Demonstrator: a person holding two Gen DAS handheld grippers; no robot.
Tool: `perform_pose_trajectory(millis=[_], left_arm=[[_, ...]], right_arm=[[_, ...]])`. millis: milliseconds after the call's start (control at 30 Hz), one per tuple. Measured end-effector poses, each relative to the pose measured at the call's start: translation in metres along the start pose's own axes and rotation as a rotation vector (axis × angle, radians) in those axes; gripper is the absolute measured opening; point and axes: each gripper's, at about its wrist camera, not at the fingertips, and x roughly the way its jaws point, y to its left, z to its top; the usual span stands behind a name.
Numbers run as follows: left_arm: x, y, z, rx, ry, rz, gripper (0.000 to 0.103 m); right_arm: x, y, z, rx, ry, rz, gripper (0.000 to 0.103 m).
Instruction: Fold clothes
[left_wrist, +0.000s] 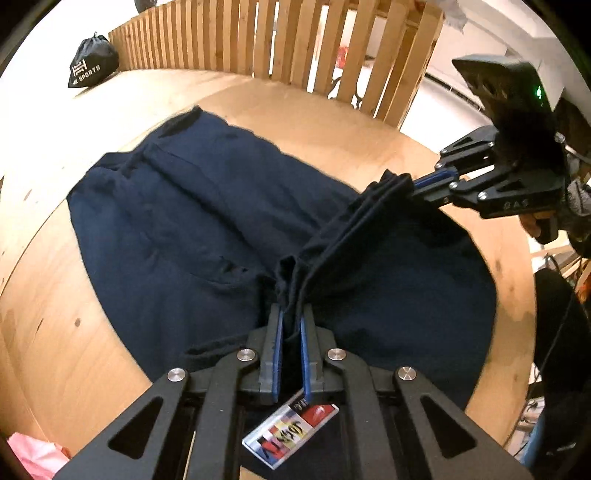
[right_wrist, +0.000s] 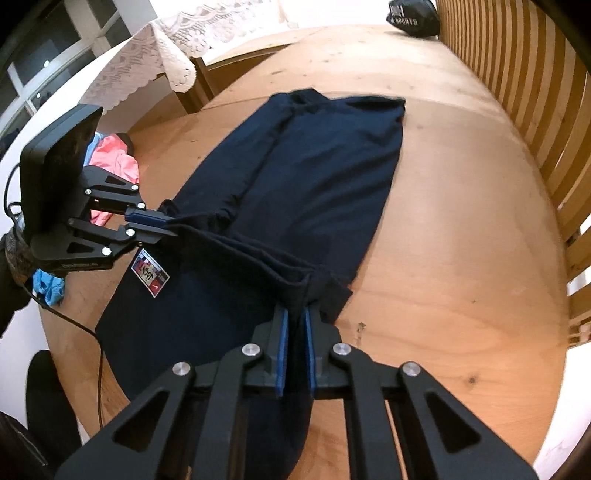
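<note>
A navy blue garment lies lengthwise on the wooden table. A colourful label is sewn near its close end. My left gripper is shut on a bunched fold of the cloth at one side edge. On the opposite side edge, my right gripper is shut on another fold. The cloth between the two grips is lifted off the table into a taut ridge. The far part of the garment rests flat.
A wooden slatted rail borders the table's far side, with a black sports bag beside it. Pink cloth and blue cloth lie near the left gripper. A black cable trails there.
</note>
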Motion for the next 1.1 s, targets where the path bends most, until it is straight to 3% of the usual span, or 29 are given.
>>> perform_pose_trajectory(millis=[67, 233, 300, 367, 467, 533, 600, 667, 767, 900, 1100], left_arm=[[-0.009, -0.003, 0.000, 0.001, -0.011, 0.006, 0.007], [-0.033, -0.001, -0.003, -0.013, -0.039, 0.023, 0.007], [-0.035, 0.007, -0.003, -0.035, -0.050, 0.029, 0.015], [-0.012, 0.027, 0.002, -0.103, -0.003, 0.056, 0.025], [0.012, 0.045, 0.004, -0.159, 0.074, 0.117, 0.026], [0.002, 0.050, 0.000, -0.193, 0.059, 0.122, 0.025], [-0.026, 0.049, -0.011, -0.210, 0.021, 0.140, 0.027], [-0.054, 0.042, -0.028, -0.242, -0.003, 0.147, 0.033], [-0.085, 0.015, -0.071, -0.313, -0.015, 0.087, 0.040], [-0.079, -0.021, -0.119, -0.401, 0.018, 0.023, 0.041], [-0.047, -0.042, -0.137, -0.451, 0.029, -0.006, 0.039]], right_arm=[[-0.010, 0.010, -0.001, -0.039, -0.027, -0.034, 0.008], [-0.028, 0.023, 0.001, -0.069, -0.082, -0.010, 0.008], [-0.021, 0.021, 0.004, -0.089, -0.091, -0.037, 0.008], [0.002, 0.010, 0.007, -0.076, -0.020, -0.070, 0.015], [0.029, -0.012, 0.008, -0.003, 0.075, -0.093, 0.016], [0.018, -0.026, 0.007, 0.075, 0.064, -0.063, 0.016], [-0.009, -0.037, 0.000, 0.141, 0.007, -0.015, 0.023], [-0.034, -0.047, -0.010, 0.204, -0.039, 0.026, 0.046], [-0.058, -0.046, -0.046, 0.270, -0.040, 0.065, 0.047], [-0.053, -0.032, -0.094, 0.321, 0.032, 0.076, 0.047], [-0.032, -0.011, -0.110, 0.338, 0.077, 0.076, 0.047]])
